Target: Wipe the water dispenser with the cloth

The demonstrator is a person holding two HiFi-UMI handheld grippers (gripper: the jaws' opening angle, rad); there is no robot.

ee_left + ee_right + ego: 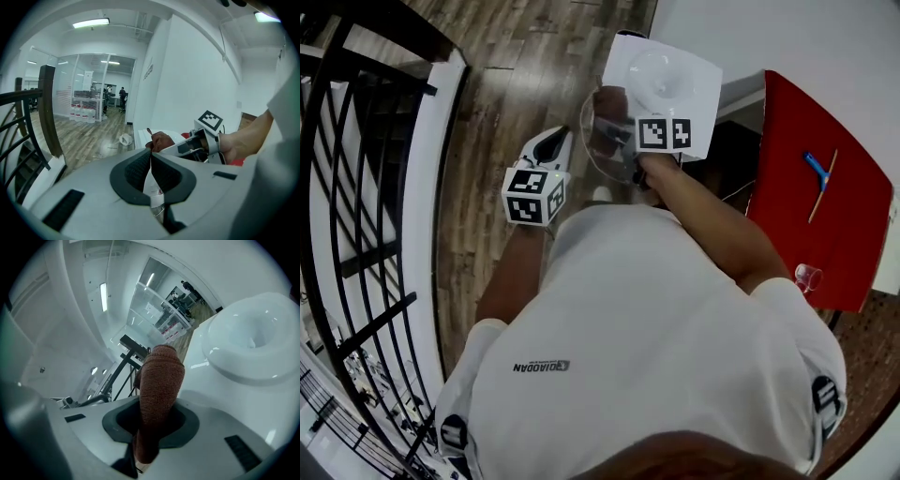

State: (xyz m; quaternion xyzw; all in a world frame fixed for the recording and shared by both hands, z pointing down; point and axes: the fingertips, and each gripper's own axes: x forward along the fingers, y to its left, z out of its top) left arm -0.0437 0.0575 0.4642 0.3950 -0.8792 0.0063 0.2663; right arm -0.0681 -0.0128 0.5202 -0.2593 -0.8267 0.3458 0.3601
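The white water dispenser (670,80) stands in front of me, its round bottle seat (255,345) showing on top with no bottle in it. My right gripper (619,117) is shut on a brown cloth (609,98), which it holds at the left edge of the dispenser's top. The cloth (159,380) sticks up out of those jaws, just left of the seat. My left gripper (553,141) hangs left of the dispenser over the floor, jaws together and nothing in them. The left gripper view shows the left gripper (151,157), the cloth (161,139) and the right gripper (187,145) beyond.
A black stair railing (356,187) with a white ledge runs along the left. Wooden floor (497,103) lies between it and the dispenser. To the right, a red table (825,187) carries a blue tool (816,167) and a small glass (807,276). A white wall (187,84) stands behind the dispenser.
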